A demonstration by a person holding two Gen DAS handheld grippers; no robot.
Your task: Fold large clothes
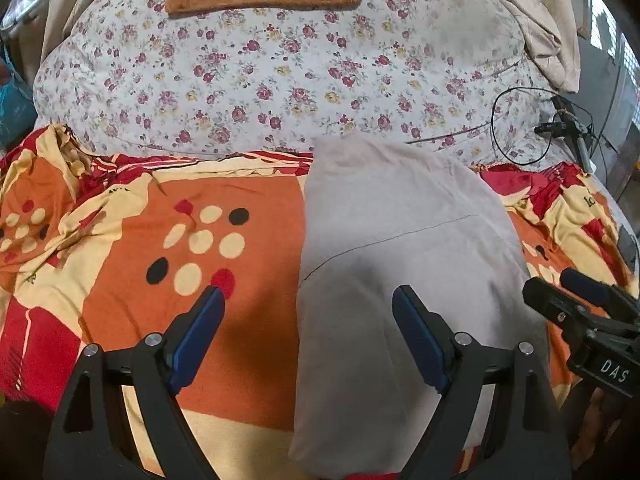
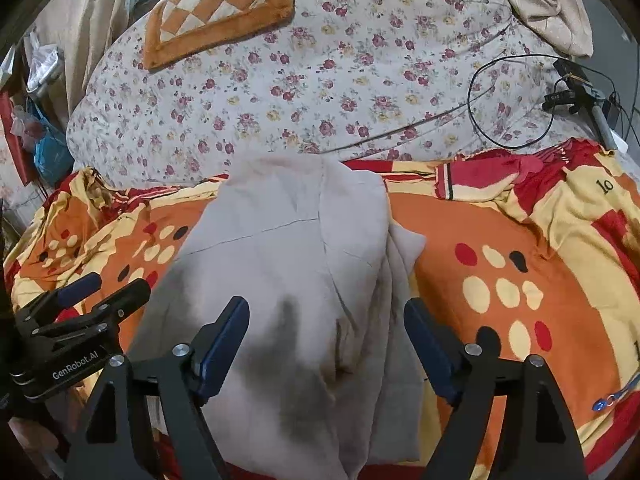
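Garment [image 2: 288, 280] lies lengthwise ahead, right gripper [image 2: 326, 344] centred over it, left gripper [image 1: 308, 336] at its edge; both jaws apart, empty.

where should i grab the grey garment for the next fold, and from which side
Probably the far top edge of the grey garment, near the floral quilt, coming from above. It lies as a long narrow strip running away from both open grippers, so pinching its two far corners and drawing them back toward the near end would halve it.
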